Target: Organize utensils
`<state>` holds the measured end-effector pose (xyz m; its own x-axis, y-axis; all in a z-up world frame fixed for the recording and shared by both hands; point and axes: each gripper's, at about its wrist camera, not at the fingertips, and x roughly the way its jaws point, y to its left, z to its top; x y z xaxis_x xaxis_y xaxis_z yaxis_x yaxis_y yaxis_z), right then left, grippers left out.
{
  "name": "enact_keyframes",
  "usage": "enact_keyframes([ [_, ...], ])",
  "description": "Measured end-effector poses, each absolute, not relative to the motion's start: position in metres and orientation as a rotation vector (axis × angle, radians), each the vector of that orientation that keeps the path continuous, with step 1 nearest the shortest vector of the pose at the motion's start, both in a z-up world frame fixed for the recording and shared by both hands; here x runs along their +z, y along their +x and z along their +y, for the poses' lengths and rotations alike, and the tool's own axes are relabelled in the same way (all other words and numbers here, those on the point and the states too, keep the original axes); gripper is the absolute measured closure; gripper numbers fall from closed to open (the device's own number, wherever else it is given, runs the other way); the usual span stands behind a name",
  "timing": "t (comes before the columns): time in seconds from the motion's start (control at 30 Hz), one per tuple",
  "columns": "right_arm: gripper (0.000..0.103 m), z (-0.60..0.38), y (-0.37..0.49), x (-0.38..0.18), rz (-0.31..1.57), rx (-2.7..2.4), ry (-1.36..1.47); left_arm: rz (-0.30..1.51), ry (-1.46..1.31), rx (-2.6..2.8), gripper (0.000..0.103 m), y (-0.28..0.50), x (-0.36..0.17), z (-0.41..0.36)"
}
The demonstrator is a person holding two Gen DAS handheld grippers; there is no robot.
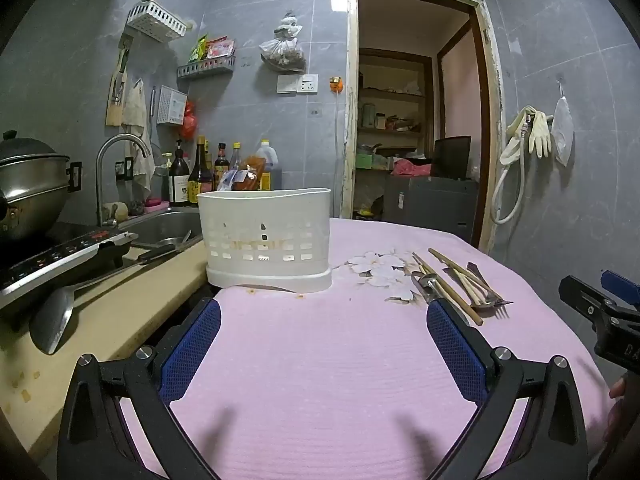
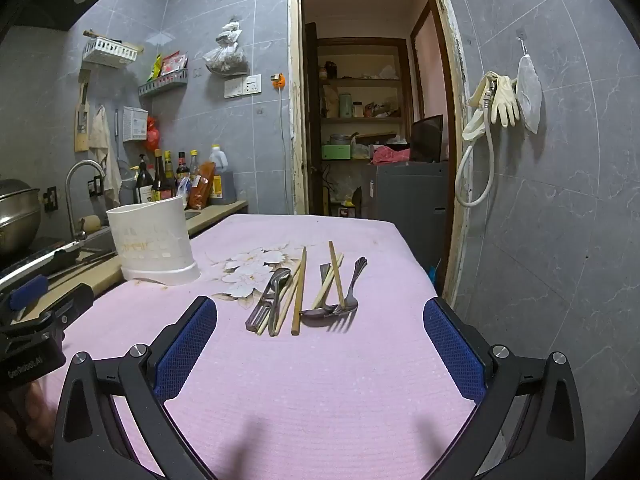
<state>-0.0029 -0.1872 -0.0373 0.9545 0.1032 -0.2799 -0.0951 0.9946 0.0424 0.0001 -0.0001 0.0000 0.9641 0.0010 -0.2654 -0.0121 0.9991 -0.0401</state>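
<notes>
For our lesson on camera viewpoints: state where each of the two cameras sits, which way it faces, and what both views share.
Left wrist: on the left gripper, low over the pink tablecloth, facing the white utensil holder; its own open fingers show, and the right gripper at the right edge.
Right wrist: on the right gripper, facing the utensils; its own open fingers show.
Shared: holder, utensils, tablecloth, doorway.
</notes>
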Motion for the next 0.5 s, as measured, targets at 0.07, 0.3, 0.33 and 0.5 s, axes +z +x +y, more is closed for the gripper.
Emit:
enact_keyframes([
  [0.07,0.000,-0.1871,-0.0026,-0.0373,0.288,0.102,0.029,0.268,-0.044,0.004,0.002,0.0001,0.0000,-0.0001],
  [0.3,0.000,-0.1868,-0.0026,-0.0370,0.285,0.101,0.028,0.269,-0.045,0.005,0.002,0.0001,0.0001,-0.0006],
  [0.33,0.000,-0.1868,-0.0023,-0.0372,0.286,0.101,0.029,0.269,-0.045,0.005,0.002,0.0002,0.0001,-0.0008],
  [0.5,0.000,-0.1864,-0.0022,-0.0373,0.286,0.101,0.029,0.269,-0.045,0.004,0.002,-0.0001,0.0002,-0.0009],
])
